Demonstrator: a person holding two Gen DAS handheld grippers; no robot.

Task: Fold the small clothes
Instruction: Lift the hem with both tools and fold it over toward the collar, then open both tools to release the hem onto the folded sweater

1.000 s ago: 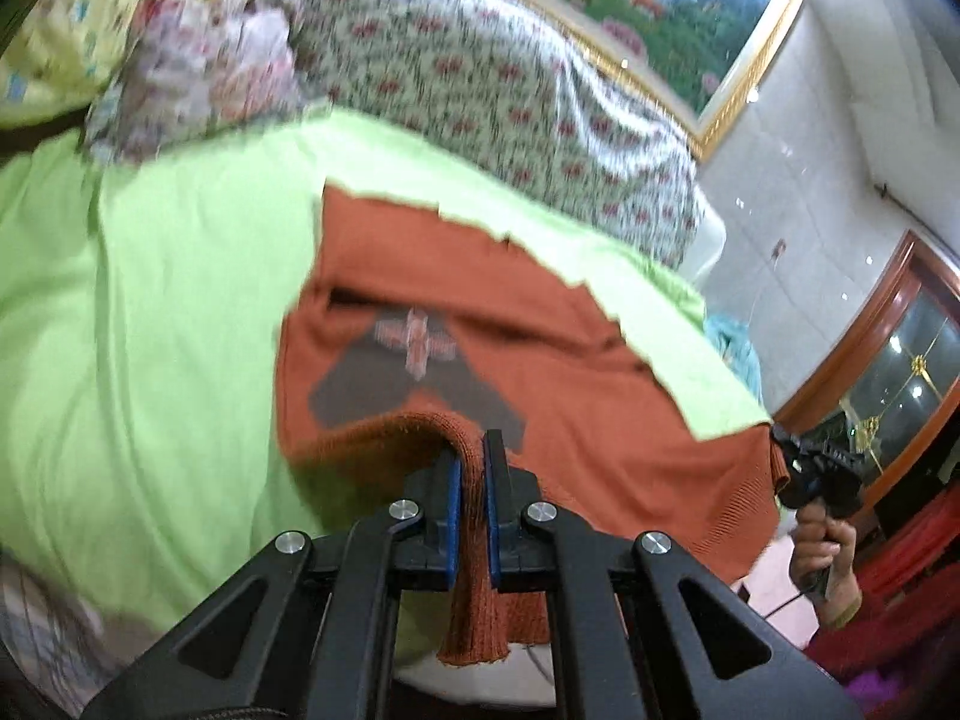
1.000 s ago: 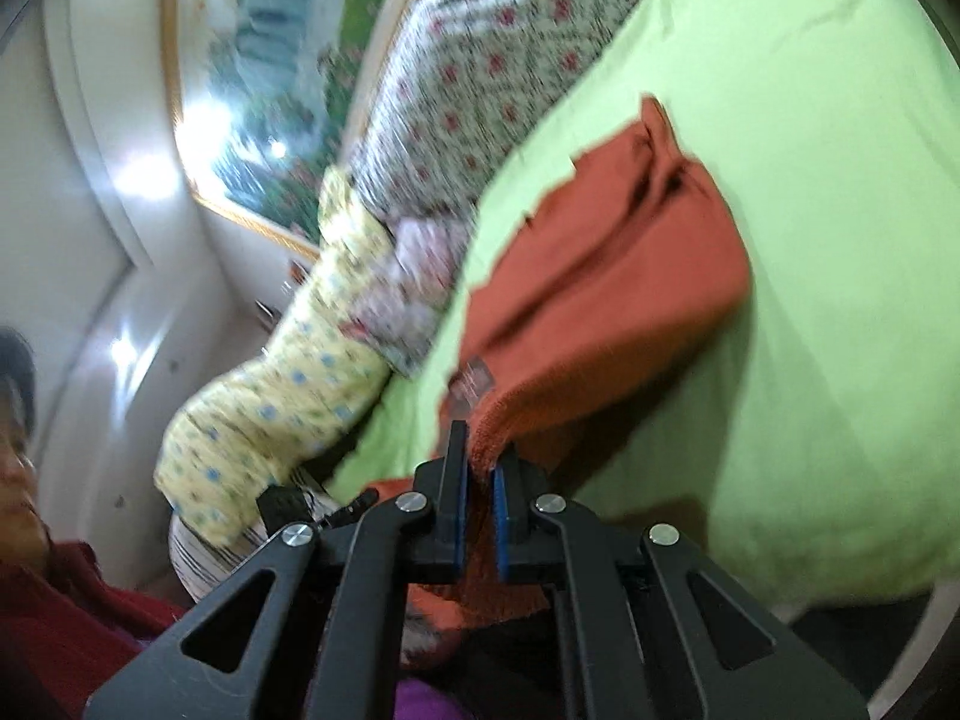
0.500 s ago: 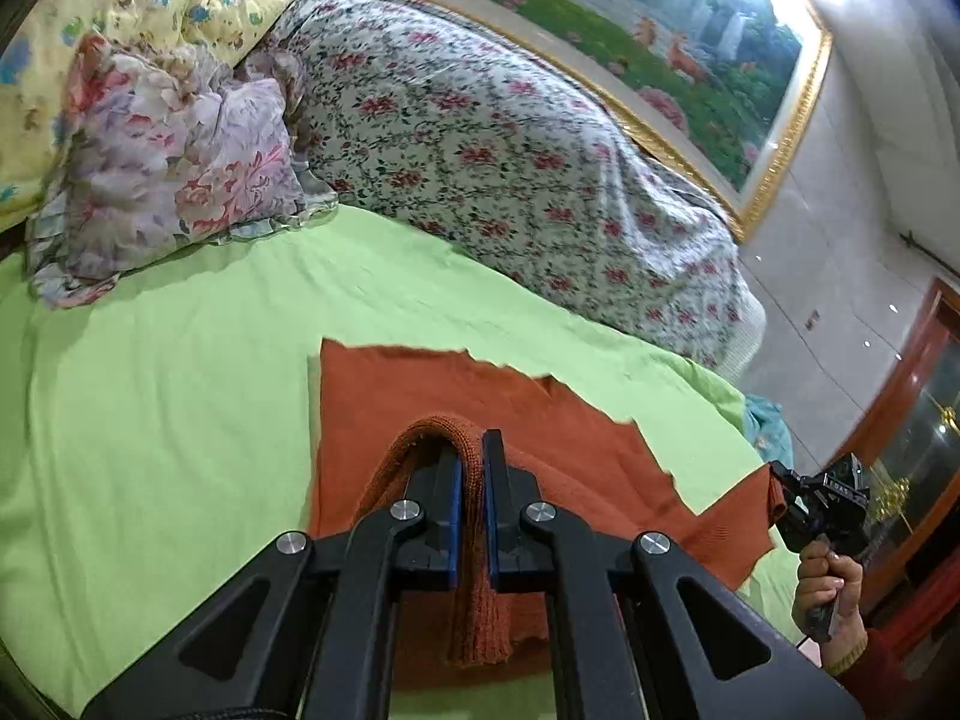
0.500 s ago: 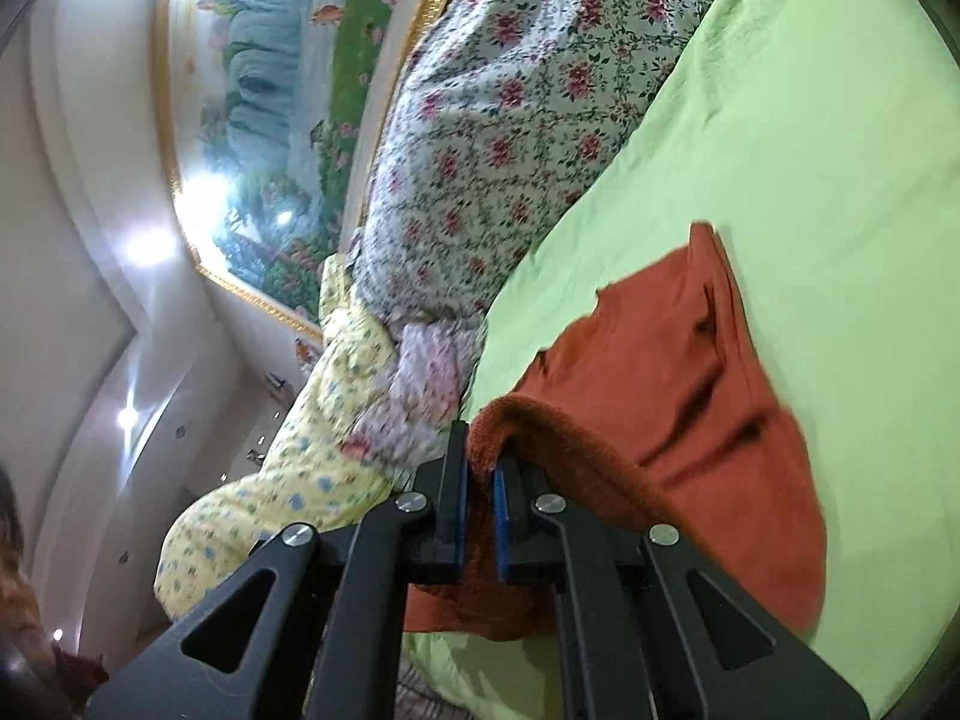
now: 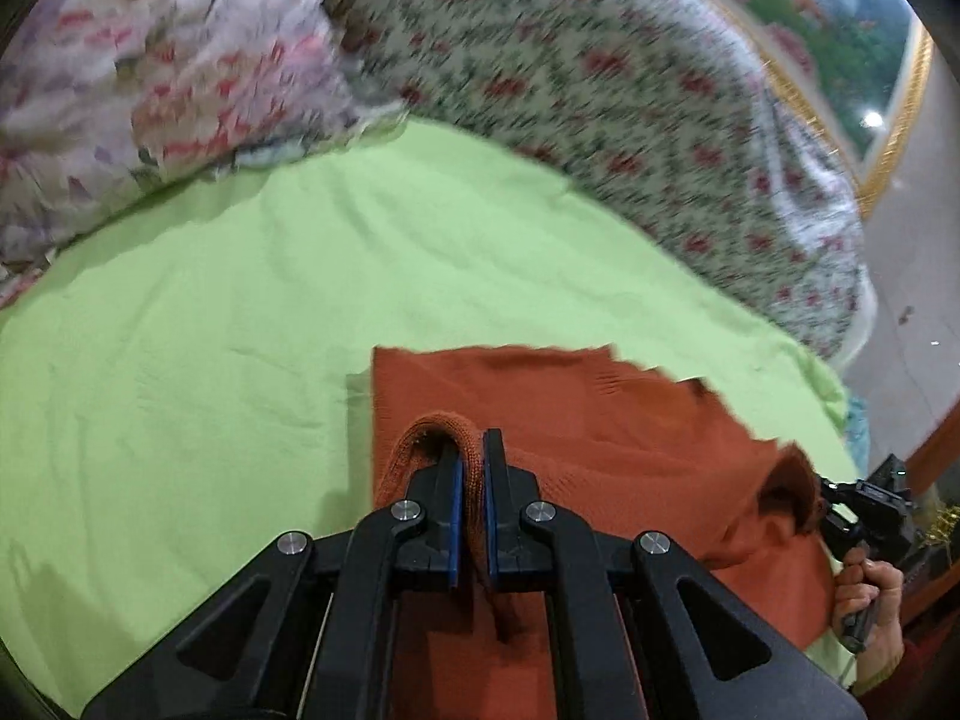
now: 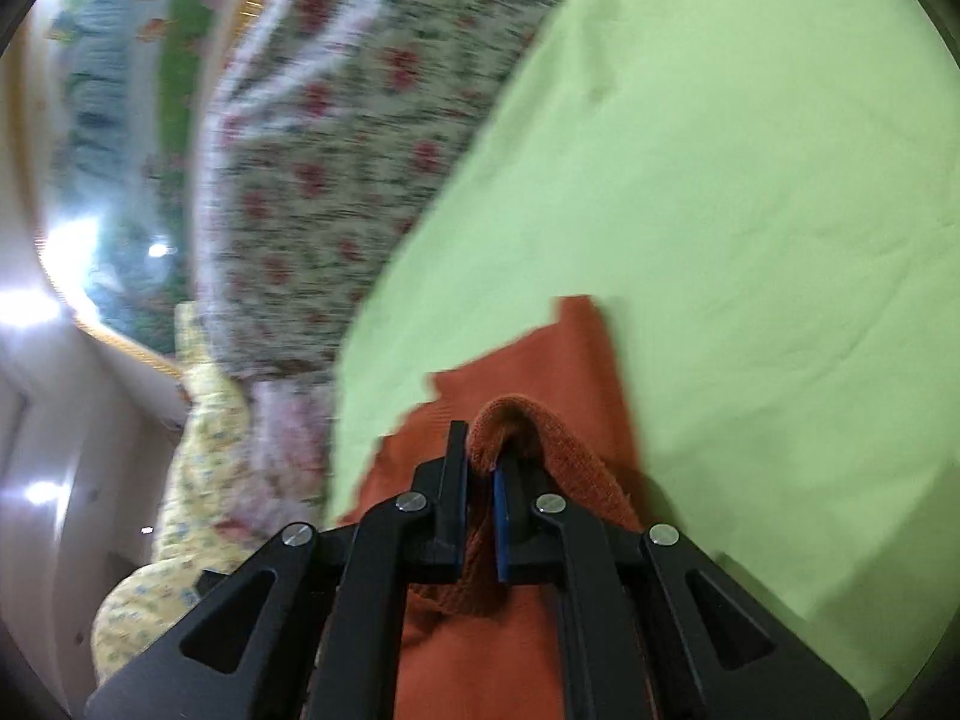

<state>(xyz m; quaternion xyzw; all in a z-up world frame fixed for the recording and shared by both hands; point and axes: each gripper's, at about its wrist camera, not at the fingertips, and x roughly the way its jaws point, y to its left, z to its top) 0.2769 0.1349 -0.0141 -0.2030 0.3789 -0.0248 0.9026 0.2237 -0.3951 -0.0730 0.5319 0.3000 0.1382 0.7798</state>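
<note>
A rust-orange knit garment (image 5: 600, 420) lies on a green bed sheet (image 5: 210, 360). My left gripper (image 5: 471, 450) is shut on the ribbed edge of the garment and holds it over the part lying flat. My right gripper (image 6: 480, 438) is shut on another bit of the same ribbed edge of the garment (image 6: 570, 372). The right gripper also shows in the left wrist view (image 5: 864, 516), held by a hand at the garment's right corner. The garment's far edge lies flat on the sheet.
A floral quilt (image 5: 630, 90) is heaped along the far side of the bed. A flowered pillow (image 5: 150, 72) lies at the far left. A yellow patterned pillow (image 6: 180, 510) shows in the right wrist view. A framed landscape painting (image 5: 840, 12) hangs on the wall behind.
Both grippers have carried the held ribbed edge forward over the garment toward its far edge. The dark printed patch on the garment is now covered.
</note>
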